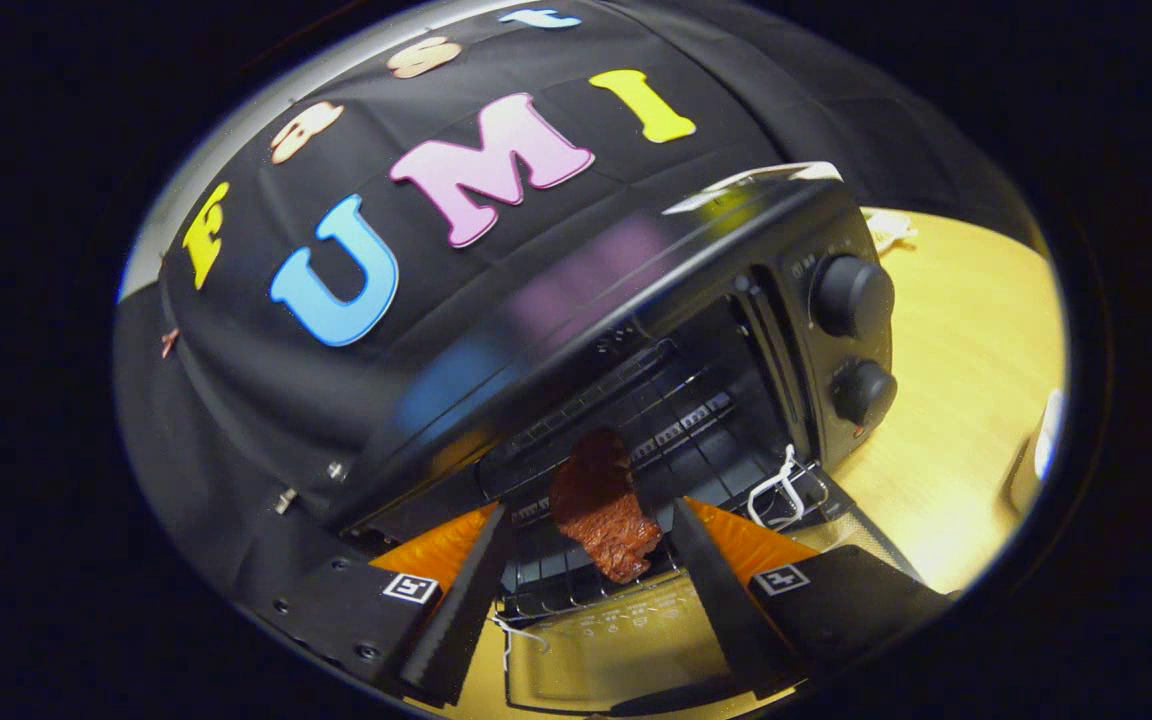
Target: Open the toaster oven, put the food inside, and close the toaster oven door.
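Gripper (591,560) fingers spread apart, not touching anything. Square marker tags on finger bases. Open glass door (626,630) below carries small white print, too blurred to read. Reddish meat piece (601,510) between fingers, lying on wire rack (556,575) inside toaster oven (696,340). Two knobs (851,295) on panel, markings illegible.

Toaster oven (636,300): glossy black casing, matt knobs (851,295), metal wire rack (576,575). Food (601,505): rough, reddish-brown, apparently glazed. Surface (966,360): smooth pale wood. Booth wall: matt cloth.

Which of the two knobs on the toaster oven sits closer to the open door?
The lower knob, the smaller-looking of the pair, sits nearer the open door; the upper knob is nearer the oven's top. The gripper is open.
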The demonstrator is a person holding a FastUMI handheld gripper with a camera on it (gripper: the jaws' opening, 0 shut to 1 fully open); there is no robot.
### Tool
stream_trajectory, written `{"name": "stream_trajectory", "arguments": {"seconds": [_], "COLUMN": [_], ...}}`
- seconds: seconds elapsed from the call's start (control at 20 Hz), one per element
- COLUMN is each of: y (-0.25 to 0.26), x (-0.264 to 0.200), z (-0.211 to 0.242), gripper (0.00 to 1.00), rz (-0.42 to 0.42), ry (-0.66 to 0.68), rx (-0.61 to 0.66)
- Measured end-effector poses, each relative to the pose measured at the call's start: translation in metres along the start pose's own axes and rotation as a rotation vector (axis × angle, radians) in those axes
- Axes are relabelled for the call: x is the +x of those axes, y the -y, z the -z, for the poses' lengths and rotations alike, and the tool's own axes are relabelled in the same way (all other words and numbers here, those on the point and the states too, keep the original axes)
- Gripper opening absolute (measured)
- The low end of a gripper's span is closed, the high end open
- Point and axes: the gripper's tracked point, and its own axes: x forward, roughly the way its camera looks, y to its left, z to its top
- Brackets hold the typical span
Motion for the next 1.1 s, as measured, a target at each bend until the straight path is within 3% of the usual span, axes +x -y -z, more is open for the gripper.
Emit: {"name": "stream_trajectory", "arguments": {"seconds": [0.4,0.65,1.1], "y": [-0.017,-0.002,0.006], "x": [-0.068,-0.104,-0.139], "z": [0.013,0.015,0.067], "gripper": [0.98,0.98,0.98], "rz": [-0.018,0.062,0.07], "ry": [-0.067,-0.111,-0.275], "rx": [-0.267,-0.426,-0.545]}}
